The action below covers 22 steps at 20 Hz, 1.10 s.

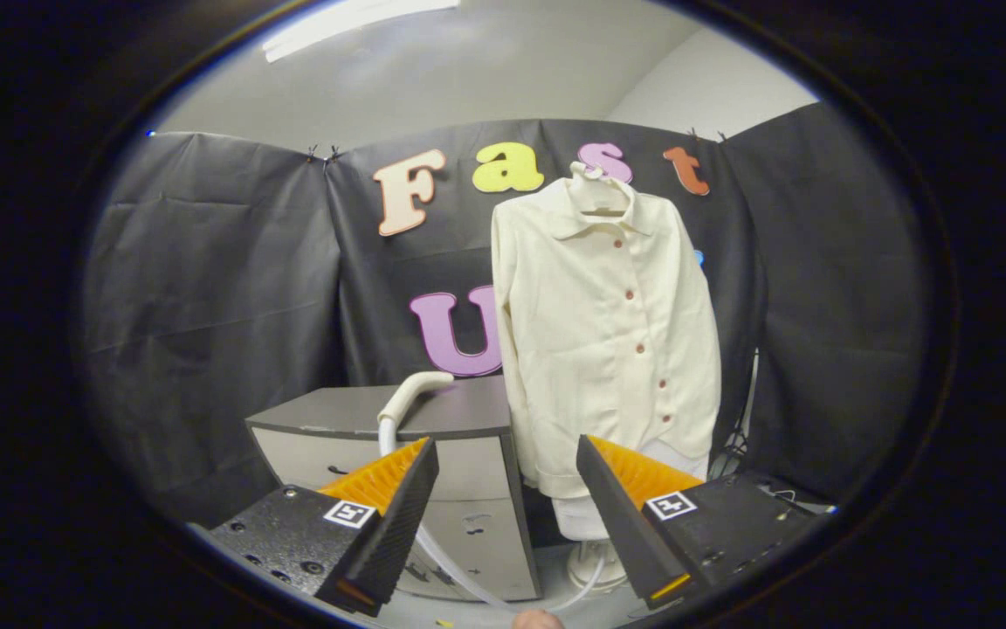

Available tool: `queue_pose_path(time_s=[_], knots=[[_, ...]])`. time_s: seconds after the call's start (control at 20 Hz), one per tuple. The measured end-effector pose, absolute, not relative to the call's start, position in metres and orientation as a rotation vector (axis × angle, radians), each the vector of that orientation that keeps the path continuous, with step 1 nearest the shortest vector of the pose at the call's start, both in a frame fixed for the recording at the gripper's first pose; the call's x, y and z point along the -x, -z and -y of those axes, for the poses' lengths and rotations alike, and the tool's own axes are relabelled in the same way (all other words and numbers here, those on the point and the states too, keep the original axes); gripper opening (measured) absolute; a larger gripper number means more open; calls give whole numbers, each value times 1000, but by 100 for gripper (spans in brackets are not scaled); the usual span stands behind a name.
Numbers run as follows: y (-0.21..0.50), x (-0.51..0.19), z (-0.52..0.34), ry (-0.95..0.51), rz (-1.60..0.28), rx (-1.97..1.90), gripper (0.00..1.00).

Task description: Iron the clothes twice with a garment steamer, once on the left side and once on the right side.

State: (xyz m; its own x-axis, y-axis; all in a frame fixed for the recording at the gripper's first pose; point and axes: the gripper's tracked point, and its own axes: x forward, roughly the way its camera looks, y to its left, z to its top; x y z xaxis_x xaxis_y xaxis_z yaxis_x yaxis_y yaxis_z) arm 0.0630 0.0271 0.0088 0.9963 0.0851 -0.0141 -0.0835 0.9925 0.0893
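While nothing sits between the fingers, the gripper [507,515] is spread wide and holding nothing, so my read is we're at the reach-for-the-steamer step; no ironing pass looks started.

Near to far:
- A thin clear hose [455,572] runs low across the floor just ahead of the fingers, looping toward a white round base [595,559] under the shirt. Can't tell for sure what that base belongs to.
- Grey cabinet [433,463] just beyond the left finger. One steamer head [407,397], white and curved, rests on its top near the front edge, its tube dropping down the cabinet front.
- Cream shirt [603,332] beside the cabinet, to its right, on a hanger [595,188] against the booth wall. Front faces us, buttoned.

Next move, as I judge it: swing left and forward, line both fingers across the steamer handle, close on it firmly, lift clear of the cabinet without snagging the hose, then carry it to one side of the shirt front.

Count: 1 gripper, 2 fingers, 1 steamer head, 1 hose, 1 cabinet, 1 shirt, 1 hanger, 5 buttons visible down the placket.
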Motion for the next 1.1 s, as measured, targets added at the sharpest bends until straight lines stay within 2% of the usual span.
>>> queue_pose_path(time_s=[0.7,1.1], knots=[[-1,-172,-147,-173,-43,-5,97],[5,-239,-187,-157,-95,-2,97]])
